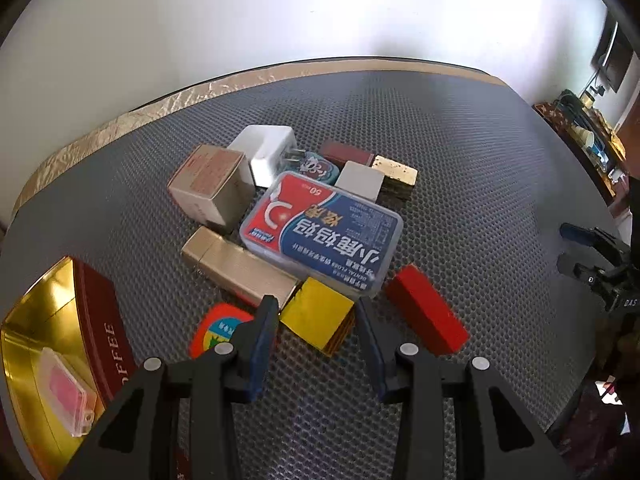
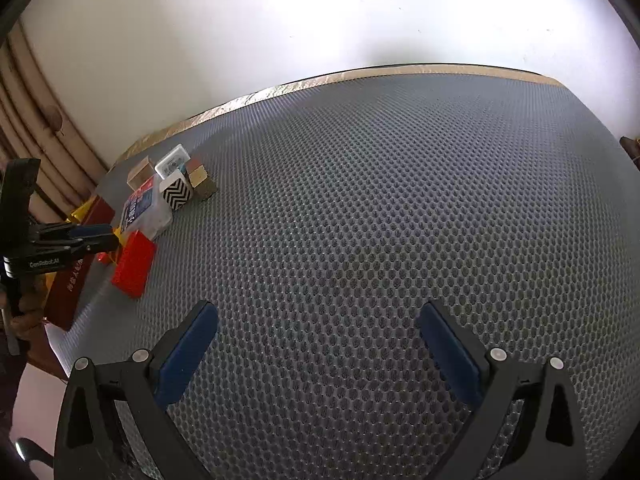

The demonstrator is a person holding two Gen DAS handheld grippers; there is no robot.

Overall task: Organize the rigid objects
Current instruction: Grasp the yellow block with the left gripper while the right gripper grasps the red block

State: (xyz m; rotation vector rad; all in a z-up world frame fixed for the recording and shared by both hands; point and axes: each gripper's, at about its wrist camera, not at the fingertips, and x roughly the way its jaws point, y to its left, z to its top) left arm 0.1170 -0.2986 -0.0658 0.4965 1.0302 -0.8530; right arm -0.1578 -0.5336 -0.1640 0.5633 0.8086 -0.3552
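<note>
A clear plastic floss case (image 1: 320,226) labelled "50" and "DENTAL FLOSS" tops the pile on the grey honeycomb-mat desk (image 2: 380,200), beside a maroon "COFFEE" tin (image 1: 106,320). White wall behind. Left tool (image 1: 316,316) and right tool (image 2: 318,320) both released, empty.

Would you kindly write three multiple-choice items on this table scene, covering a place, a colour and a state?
1. Where does the small clear plastic case with the pink insert lie?
A. inside the gold-lined coffee tin
B. on the grey mesh mat
C. on the blue-and-red floss box

2. What colour is the long rectangular block right of the left gripper?
A. green
B. red
C. white

3. How is the right gripper?
A. shut on a block
B. holding the tin
C. open, empty

Answers: 1 A, gold lining surrounds it; 2 B, plainly red; 3 C, only mat shows between its fingers.
</note>
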